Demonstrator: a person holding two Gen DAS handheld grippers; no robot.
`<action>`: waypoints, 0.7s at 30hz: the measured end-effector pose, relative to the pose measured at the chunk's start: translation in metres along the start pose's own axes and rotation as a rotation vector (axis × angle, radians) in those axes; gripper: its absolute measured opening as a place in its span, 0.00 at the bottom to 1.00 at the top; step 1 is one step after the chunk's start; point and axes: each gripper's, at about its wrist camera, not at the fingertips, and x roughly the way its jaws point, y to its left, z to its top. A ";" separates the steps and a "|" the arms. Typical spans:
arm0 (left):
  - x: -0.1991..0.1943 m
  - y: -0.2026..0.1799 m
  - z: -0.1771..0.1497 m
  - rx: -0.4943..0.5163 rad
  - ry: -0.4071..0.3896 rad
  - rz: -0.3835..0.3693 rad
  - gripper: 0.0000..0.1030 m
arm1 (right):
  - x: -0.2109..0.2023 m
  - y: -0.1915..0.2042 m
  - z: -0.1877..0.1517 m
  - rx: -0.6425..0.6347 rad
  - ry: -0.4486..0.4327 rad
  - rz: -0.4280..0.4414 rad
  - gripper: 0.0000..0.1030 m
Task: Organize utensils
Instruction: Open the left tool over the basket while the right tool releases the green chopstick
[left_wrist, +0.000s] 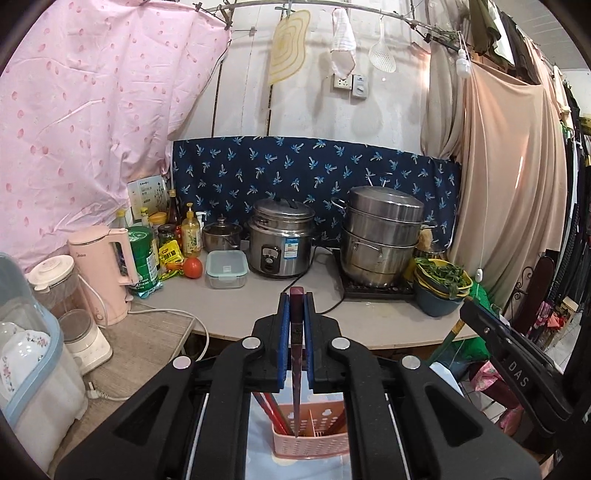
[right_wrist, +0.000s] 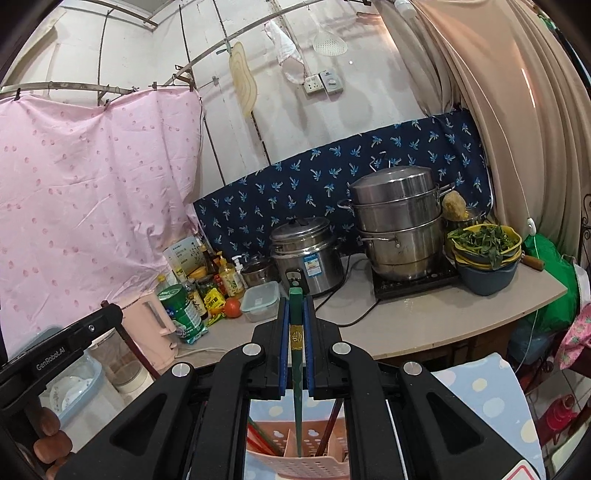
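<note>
Kettle: pink, branded "Midea", though that reads blurry.
Other gripper's writing: left view shows "DAS", right view "GenRobot.AI".
Left gripper: clamped on maroon chopstick, tip over pink holder.
Right gripper: clamped on green chopstick, tip inside holder.

On the counter, the rice cooker stands left of the stacked steamer pots; the utensil holder sits near, below both.
</note>
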 end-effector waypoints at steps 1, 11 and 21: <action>0.006 0.001 -0.002 -0.001 0.006 0.001 0.07 | 0.005 -0.001 -0.003 -0.001 0.009 -0.004 0.07; 0.059 0.008 -0.039 -0.027 0.101 -0.006 0.07 | 0.055 -0.015 -0.049 0.003 0.131 -0.013 0.07; 0.082 0.005 -0.068 -0.032 0.178 -0.010 0.07 | 0.071 -0.019 -0.080 -0.008 0.205 -0.026 0.08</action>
